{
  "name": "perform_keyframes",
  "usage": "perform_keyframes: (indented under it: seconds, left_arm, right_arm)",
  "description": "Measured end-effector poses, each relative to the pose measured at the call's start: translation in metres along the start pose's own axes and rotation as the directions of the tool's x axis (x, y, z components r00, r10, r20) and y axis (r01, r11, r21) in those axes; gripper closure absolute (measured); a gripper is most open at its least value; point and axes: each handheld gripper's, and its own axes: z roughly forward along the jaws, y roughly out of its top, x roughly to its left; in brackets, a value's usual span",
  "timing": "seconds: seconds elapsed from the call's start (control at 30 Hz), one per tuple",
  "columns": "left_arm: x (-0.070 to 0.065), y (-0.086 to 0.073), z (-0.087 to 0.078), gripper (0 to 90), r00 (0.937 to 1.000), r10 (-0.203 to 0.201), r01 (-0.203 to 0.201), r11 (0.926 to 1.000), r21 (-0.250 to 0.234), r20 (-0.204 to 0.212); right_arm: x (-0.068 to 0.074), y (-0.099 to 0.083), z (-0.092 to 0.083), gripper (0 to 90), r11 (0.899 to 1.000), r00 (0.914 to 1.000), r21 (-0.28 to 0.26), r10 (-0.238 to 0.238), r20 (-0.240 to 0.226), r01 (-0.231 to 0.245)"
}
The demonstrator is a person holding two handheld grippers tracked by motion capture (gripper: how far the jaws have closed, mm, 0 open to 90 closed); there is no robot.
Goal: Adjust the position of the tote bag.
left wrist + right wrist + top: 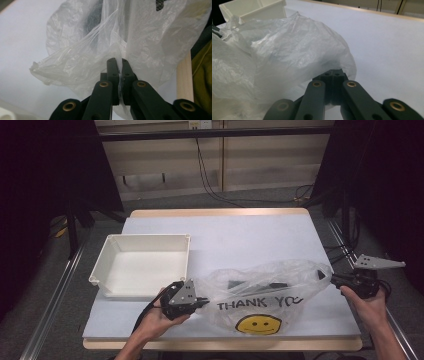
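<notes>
A clear plastic bag (265,295) printed with "THANK YOU" and a yellow smiley face lies stretched across the near part of the table. Dark items (235,284) show through its film. My left gripper (205,302) is at the bag's left end. In the left gripper view, my left gripper (119,61) is shut with a fold of the bag (100,50) pinched between the jaws. My right gripper (334,279) is at the bag's right end. In the right gripper view, my right gripper (334,72) is shut, with the bag (287,50) gathered at its tips.
A white rectangular tray (145,240) with nothing in it stands left of the bag, close to my left hand, and its corner (254,10) appears in the right gripper view. The pale blue table top (250,235) stretches bare behind the bag. Its wooden front edge (185,75) runs close by.
</notes>
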Motion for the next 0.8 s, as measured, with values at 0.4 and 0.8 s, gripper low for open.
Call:
perform_keyframes:
  seconds: [0.4,0.8]
  left_arm:
    - [-0.003,-0.018,0.027,89.6,0.9998,0.015,-0.017,0.9918,0.126,0.016]
    - [-0.001,-0.022,0.036,89.7,0.9997,-0.022,0.023,0.9923,0.121,-0.011]
  right_arm:
    - [-0.001,-0.03,0.031,90.0,0.992,0.9996,0.126,-0.007,0.026,0.004]
    - [0.002,-0.044,0.049,90.0,0.974,0.9987,0.223,-0.041,0.03,0.034]
